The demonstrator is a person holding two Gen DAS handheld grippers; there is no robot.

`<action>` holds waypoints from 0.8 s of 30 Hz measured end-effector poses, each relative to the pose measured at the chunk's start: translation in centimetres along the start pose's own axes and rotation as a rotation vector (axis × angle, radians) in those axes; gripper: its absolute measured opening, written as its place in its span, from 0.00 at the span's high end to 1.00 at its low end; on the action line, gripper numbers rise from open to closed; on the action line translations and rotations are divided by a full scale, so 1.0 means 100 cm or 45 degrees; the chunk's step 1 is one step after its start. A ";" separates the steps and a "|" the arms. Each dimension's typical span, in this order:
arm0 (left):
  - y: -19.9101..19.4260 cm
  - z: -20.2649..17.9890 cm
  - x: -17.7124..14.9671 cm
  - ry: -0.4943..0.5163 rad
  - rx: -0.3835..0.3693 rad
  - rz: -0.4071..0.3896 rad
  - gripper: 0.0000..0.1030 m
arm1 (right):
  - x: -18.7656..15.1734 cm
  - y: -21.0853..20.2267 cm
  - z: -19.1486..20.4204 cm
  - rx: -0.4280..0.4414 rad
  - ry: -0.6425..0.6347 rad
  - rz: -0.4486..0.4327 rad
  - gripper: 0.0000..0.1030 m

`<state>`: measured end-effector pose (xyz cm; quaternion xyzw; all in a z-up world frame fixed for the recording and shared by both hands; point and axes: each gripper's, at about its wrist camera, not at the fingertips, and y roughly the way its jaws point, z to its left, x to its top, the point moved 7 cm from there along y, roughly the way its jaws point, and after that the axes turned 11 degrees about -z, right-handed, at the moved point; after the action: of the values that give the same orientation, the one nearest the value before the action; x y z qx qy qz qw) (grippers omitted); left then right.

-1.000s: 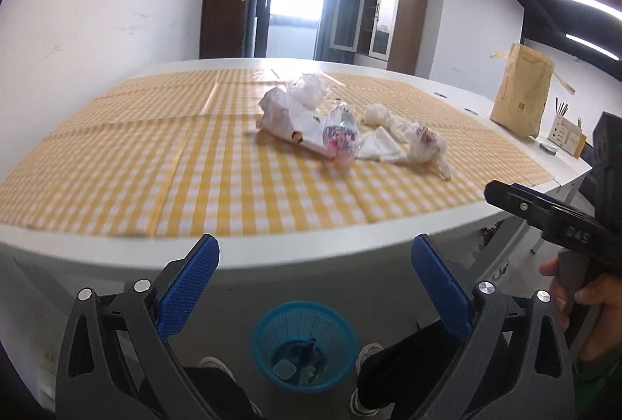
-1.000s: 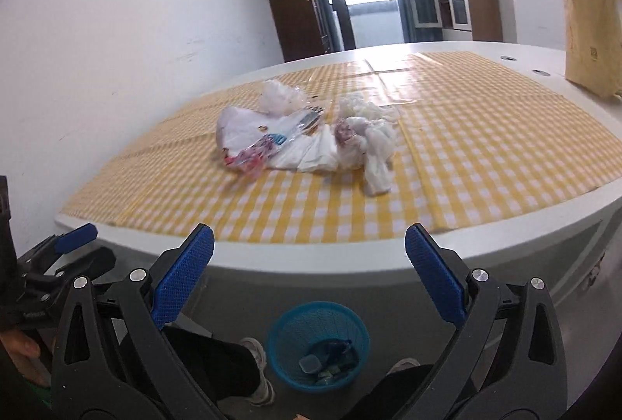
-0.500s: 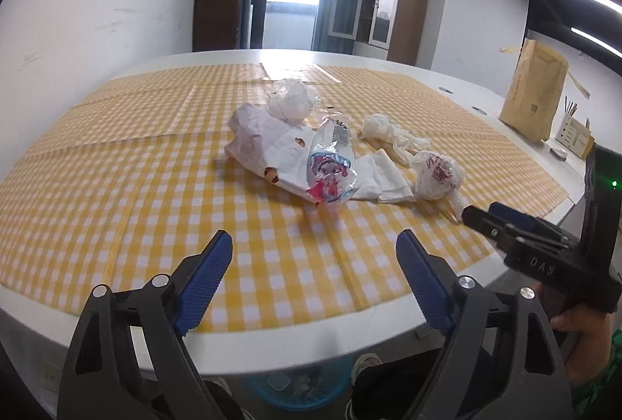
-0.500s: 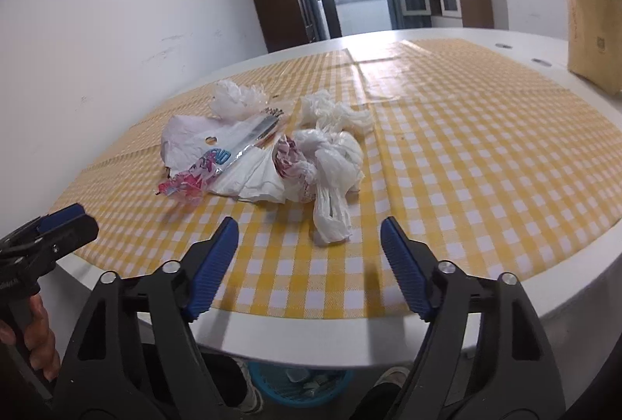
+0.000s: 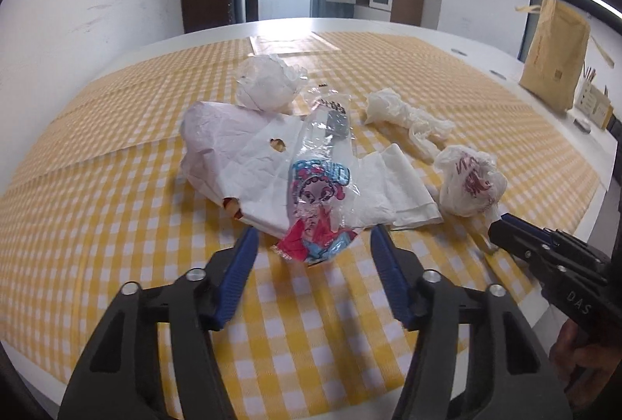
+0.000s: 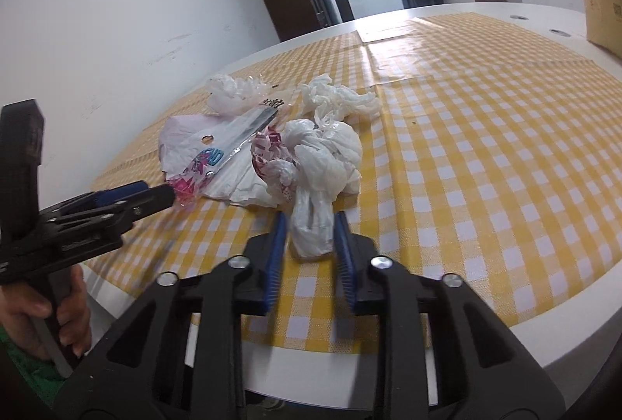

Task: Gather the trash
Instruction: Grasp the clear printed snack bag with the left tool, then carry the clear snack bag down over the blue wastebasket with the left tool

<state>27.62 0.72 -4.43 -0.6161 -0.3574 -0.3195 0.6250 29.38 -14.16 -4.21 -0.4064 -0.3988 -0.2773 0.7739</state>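
Observation:
A pile of trash lies on the yellow checked tablecloth [image 5: 97,186]. A clear wrapper with a printed face [image 5: 318,202] lies on a white paper bag [image 5: 233,151]. My left gripper [image 5: 313,245] is open, its blue fingers either side of the wrapper's near end. A knotted white plastic bag with red print [image 6: 311,163] lies to the right. My right gripper [image 6: 309,225] is open but narrow, its fingers close on either side of the bag's tail. It also shows in the left wrist view [image 5: 501,225].
More trash lies behind: a crumpled clear bag [image 5: 268,81], a twisted white bag [image 5: 404,112] and a folded tissue [image 5: 404,190]. A brown paper bag [image 5: 552,58] and a pen holder [image 5: 591,97] stand at the table's far right.
Both grippers have moved up from below the table edge and forward over the table to the pile. Both have narrowed, the right one more, around the bag's tail.

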 end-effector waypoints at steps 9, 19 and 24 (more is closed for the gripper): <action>-0.015 0.000 0.000 -0.098 -0.048 -0.048 0.90 | 0.007 -0.014 0.012 0.005 -0.036 -0.051 0.96; -0.112 0.009 -0.005 -0.141 -0.111 -0.211 0.91 | 0.028 -0.063 0.051 0.109 -0.095 -0.176 0.96; -0.157 0.017 -0.018 -0.153 -0.105 -0.257 0.91 | 0.026 -0.085 0.076 0.138 -0.132 -0.198 0.96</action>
<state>13.35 1.78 2.51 -0.6200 -0.4411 -0.3578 0.5413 21.33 -12.37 4.13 -0.3455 -0.4833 -0.2932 0.7491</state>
